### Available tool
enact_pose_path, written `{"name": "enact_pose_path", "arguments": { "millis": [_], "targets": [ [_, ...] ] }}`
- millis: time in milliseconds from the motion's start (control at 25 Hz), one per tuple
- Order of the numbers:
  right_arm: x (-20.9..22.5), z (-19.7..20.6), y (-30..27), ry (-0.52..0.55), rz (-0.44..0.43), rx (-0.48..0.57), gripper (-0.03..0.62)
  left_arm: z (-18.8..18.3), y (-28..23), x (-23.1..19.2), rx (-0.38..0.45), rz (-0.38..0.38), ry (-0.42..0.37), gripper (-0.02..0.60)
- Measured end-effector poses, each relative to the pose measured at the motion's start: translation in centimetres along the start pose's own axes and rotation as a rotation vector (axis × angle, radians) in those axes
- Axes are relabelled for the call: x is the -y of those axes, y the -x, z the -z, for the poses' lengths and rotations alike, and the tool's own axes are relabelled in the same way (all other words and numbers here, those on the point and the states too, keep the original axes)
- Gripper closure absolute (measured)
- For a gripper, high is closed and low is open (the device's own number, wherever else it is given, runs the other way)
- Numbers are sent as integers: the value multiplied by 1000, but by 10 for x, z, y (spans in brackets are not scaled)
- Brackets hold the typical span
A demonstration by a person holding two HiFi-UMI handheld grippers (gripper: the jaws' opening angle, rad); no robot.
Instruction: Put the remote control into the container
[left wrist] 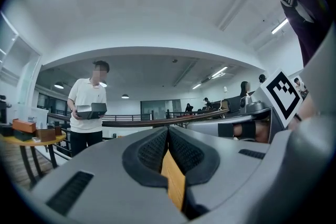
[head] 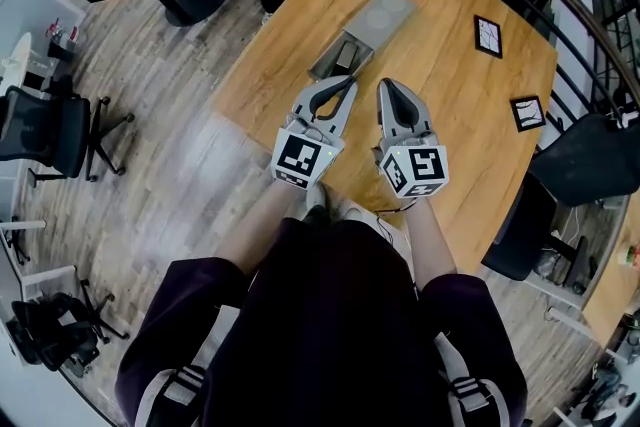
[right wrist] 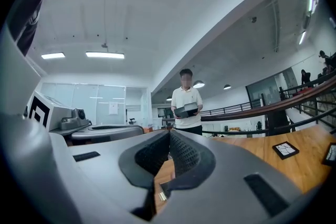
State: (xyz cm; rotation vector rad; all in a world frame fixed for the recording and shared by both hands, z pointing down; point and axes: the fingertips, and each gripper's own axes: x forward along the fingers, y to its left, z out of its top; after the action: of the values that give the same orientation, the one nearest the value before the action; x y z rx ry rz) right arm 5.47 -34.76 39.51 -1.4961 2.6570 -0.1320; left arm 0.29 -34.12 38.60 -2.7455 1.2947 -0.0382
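As you hover, left gripper [head: 344, 87] and right gripper [head: 386, 87] are both pinched closed, empty | remote control [head: 343, 58] lies at the container's [head: 388, 13] near end, lengthwise toward it | left gripper is nearer, tips just short.

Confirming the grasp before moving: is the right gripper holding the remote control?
No, the right gripper has its jaws shut together with nothing between them, only the wooden table beyond.
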Motion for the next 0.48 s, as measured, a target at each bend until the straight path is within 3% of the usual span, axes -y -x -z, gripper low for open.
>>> {"name": "enact_pose_path", "arguments": {
  "millis": [480],
  "targets": [
    [-7,-1,9,8,-11,5,577,0,10,3,-9,-17,-6,568]
  ]
}}
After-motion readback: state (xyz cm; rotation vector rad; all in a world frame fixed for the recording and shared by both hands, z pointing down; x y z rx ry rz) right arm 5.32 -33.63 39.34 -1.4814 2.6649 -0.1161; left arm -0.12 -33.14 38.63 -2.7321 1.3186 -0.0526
